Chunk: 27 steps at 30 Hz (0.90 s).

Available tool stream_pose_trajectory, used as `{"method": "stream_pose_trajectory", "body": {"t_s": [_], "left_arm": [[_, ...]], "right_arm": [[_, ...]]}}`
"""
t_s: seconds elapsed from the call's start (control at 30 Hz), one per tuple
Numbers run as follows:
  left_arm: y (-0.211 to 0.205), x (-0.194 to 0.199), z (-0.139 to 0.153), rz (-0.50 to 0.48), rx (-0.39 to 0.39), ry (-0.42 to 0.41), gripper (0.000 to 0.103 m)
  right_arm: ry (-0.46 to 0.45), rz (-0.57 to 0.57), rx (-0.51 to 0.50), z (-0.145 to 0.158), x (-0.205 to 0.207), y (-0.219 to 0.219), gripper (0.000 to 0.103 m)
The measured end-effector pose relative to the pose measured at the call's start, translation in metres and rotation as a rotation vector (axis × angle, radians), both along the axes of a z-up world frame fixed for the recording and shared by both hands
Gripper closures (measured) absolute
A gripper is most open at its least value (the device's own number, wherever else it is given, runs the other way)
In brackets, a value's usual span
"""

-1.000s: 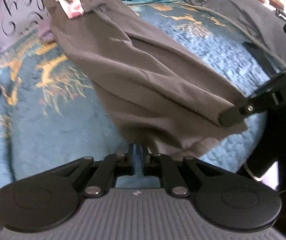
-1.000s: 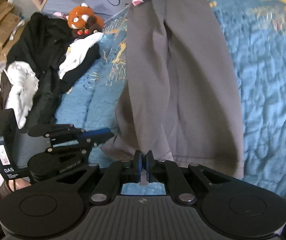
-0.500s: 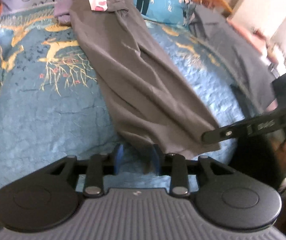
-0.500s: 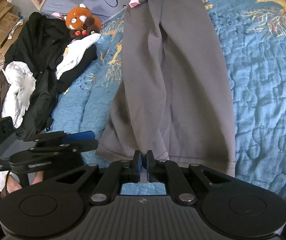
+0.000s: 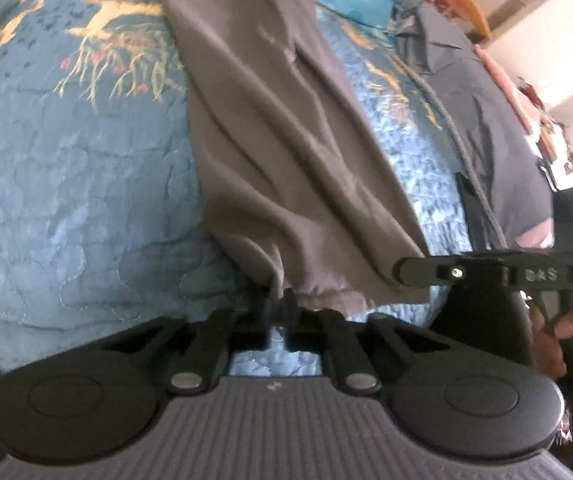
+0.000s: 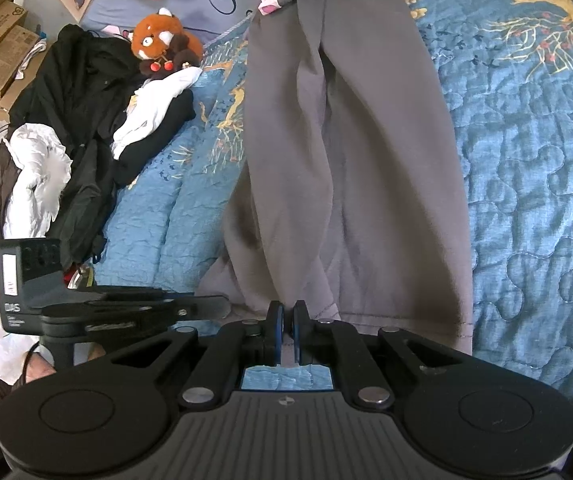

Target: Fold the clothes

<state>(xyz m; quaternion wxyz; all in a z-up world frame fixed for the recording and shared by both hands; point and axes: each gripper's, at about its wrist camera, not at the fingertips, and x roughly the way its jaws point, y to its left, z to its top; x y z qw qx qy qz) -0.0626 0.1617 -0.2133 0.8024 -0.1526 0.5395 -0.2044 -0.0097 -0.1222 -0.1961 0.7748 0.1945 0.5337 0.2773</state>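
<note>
Now I am pinching the long grey cloth trousers (image 6: 350, 160) at the hem with both the left tool (image 5: 280, 312) and the right tool (image 6: 286, 320), keeping the corners even on the blue quilted bed (image 6: 526, 180) while lifting slowly.

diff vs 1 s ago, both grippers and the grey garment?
Left gripper let go, jaws opening, shifted along the hem and closed again on the grey garment. Right gripper stayed clamped on the same hem, unmoved. Garment still stretched along the blue quilt.

Our left tool (image 5: 280, 312) opens up for a sec, slides along the hem, and now its jaws are clamped again on the gray garment's (image 5: 286, 152) bunched edge.
</note>
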Motion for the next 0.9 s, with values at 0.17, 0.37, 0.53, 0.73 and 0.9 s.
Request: {"method": "stream_pose_trajectory", "body": {"t_s": [0.17, 0.37, 0.53, 0.73, 0.9], "left_arm": [[0.001, -0.003, 0.0, 0.067, -0.012, 0.008, 0.101], [0.012, -0.007, -0.006, 0.173, -0.104, 0.103, 0.101], [0.012, -0.017, -0.01, 0.193, -0.014, 0.151, 0.101], [0.013, -0.026, -0.008, 0.19, 0.103, 0.182, 0.102], [0.02, -0.039, 0.016, 0.18, 0.089, 0.12, 0.101]], "right_arm": [[-0.07, 0.024, -0.003, 0.011, -0.006, 0.003, 0.096], [-0.228, 0.099, -0.001, 0.036, -0.018, 0.011, 0.097], [-0.051, 0.004, -0.147, -0.001, -0.004, 0.001, 0.096], [-0.059, -0.048, -0.103, 0.0, -0.005, -0.01, 0.084], [-0.163, -0.138, 0.002, 0.022, 0.027, -0.018, 0.056]]}}
